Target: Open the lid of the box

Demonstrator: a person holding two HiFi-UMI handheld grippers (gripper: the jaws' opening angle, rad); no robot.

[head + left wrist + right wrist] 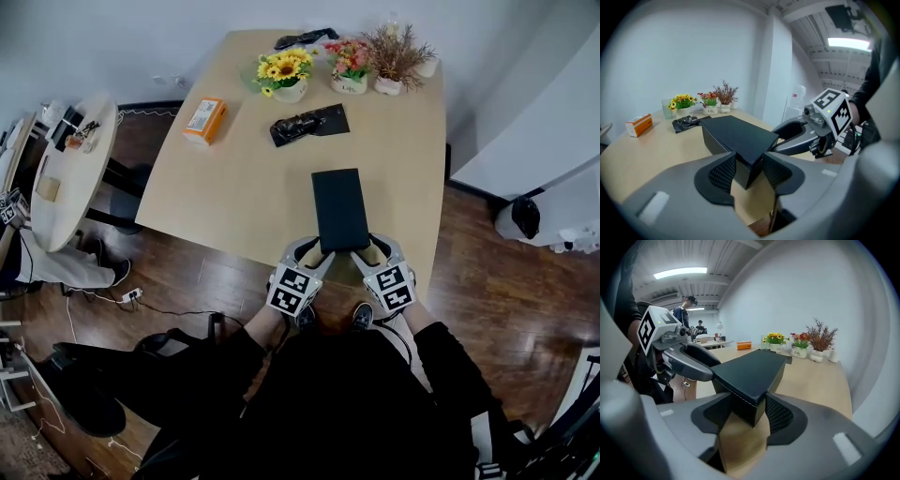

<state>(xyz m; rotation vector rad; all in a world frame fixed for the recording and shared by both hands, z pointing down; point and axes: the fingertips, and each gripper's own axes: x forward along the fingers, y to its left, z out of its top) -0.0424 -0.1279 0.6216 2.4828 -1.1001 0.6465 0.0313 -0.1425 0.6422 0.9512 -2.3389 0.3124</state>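
A long black box [339, 208] lies lid down and closed on the wooden table [244, 187], one short end at the front edge. My left gripper [317, 251] straddles its near left corner. In the left gripper view that corner [740, 140] sits between the two ribbed pads [723, 171], which press on its two faces. My right gripper [373, 248] holds the near right corner the same way. In the right gripper view the box corner [754, 376] is wedged between the pads [780, 414]. Each gripper also shows in the other's view, beside the box.
Farther back on the table lie an orange carton [204, 120] and a crumpled black bag [309, 124]. Three flower pots [349, 67] stand along the far edge. A round side table [70, 169] stands at the left. Wood floor lies below the table's front edge.
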